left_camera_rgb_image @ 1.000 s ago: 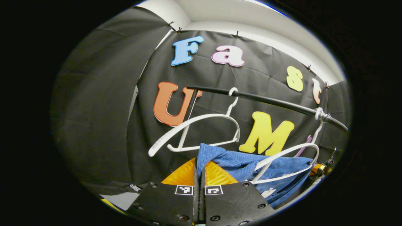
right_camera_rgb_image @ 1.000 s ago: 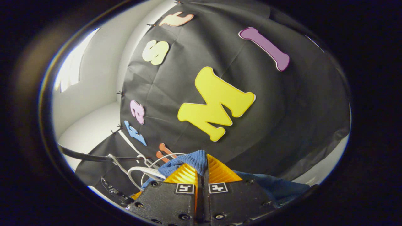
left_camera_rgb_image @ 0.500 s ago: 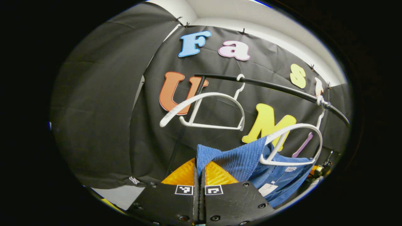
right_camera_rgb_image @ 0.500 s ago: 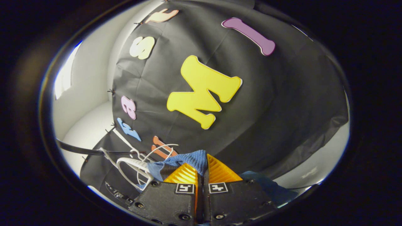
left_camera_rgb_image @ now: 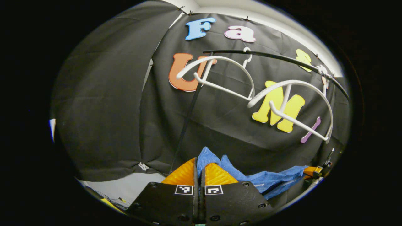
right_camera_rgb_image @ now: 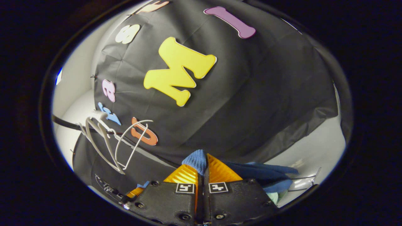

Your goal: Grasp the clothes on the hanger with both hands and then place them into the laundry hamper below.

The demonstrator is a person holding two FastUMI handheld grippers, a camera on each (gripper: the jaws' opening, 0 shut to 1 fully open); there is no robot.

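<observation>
A blue garment (left_camera_rgb_image: 251,175) hangs between my two grippers, below and clear of the hangers. My left gripper (left_camera_rgb_image: 199,163) is shut on one bunched corner of it. In the right gripper view my right gripper (right_camera_rgb_image: 202,160) is shut on another fold of the blue garment (right_camera_rgb_image: 196,160), with the rest trailing to the right. Two bare white hangers (left_camera_rgb_image: 226,78) (left_camera_rgb_image: 298,106) swing on the black rail (left_camera_rgb_image: 282,59) above the cloth. The other gripper (left_camera_rgb_image: 314,171) peeks in at the far right of the left gripper view. The hamper is out of sight.
The black cloth wall stands close behind the rail. In the right gripper view both white hangers (right_camera_rgb_image: 106,141) sit at the lower left on the rail (right_camera_rgb_image: 66,124). A pale floor strip (left_camera_rgb_image: 125,188) lies under the wall's hem.
The blue garment has slipped off the right-hand hanger and come down with both grippers. Both hangers now swing bare and sit higher in the views.
</observation>
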